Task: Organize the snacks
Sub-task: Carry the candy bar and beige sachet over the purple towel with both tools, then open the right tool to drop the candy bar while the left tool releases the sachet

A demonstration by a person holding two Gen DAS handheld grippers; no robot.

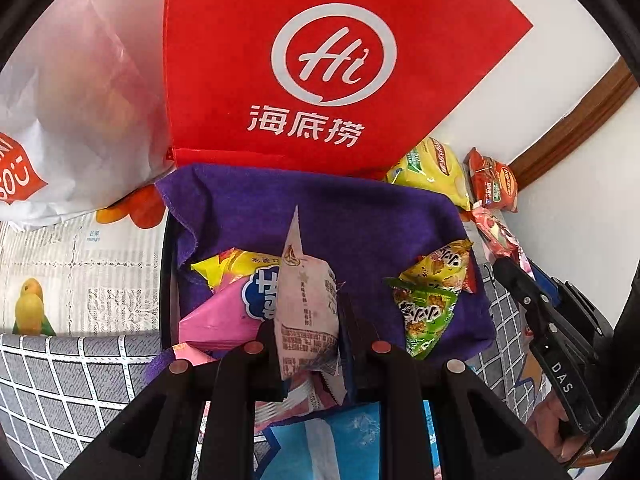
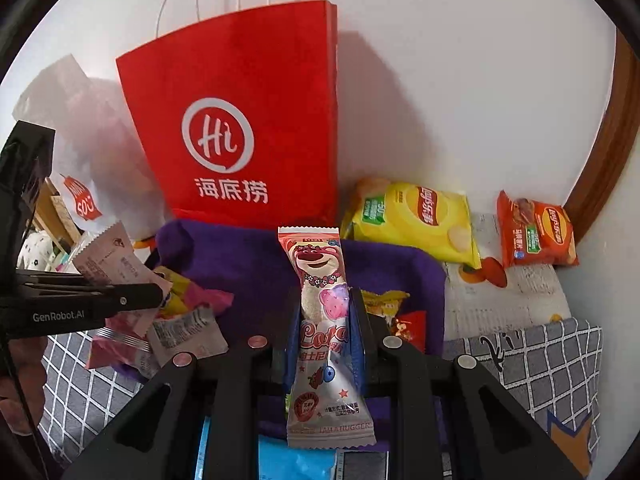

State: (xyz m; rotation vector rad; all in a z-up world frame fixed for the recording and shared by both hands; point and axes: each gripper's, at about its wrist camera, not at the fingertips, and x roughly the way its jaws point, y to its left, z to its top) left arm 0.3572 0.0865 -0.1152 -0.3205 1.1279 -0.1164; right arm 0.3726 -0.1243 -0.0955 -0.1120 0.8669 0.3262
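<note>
My left gripper (image 1: 306,320) is shut on a pale pink snack packet (image 1: 304,280), which stands upright between the fingers. It hovers over a bin lined with purple cloth (image 1: 340,216). In the bin lie a pink packet with blue letters (image 1: 236,308), a yellow one (image 1: 224,264) and green-yellow packets (image 1: 432,300). My right gripper (image 2: 324,312) is shut on a long pink bear-print packet (image 2: 318,268), above the same purple cloth (image 2: 248,256). The left gripper (image 2: 158,294) shows at the left of the right wrist view with its pale packet (image 2: 112,260).
A red paper bag (image 2: 240,120) stands against the wall behind the bin, beside a white plastic bag (image 2: 80,140). A yellow crisps bag (image 2: 416,220) and an orange one (image 2: 536,232) lie at the back right. A grey checked cloth (image 2: 540,360) covers the table.
</note>
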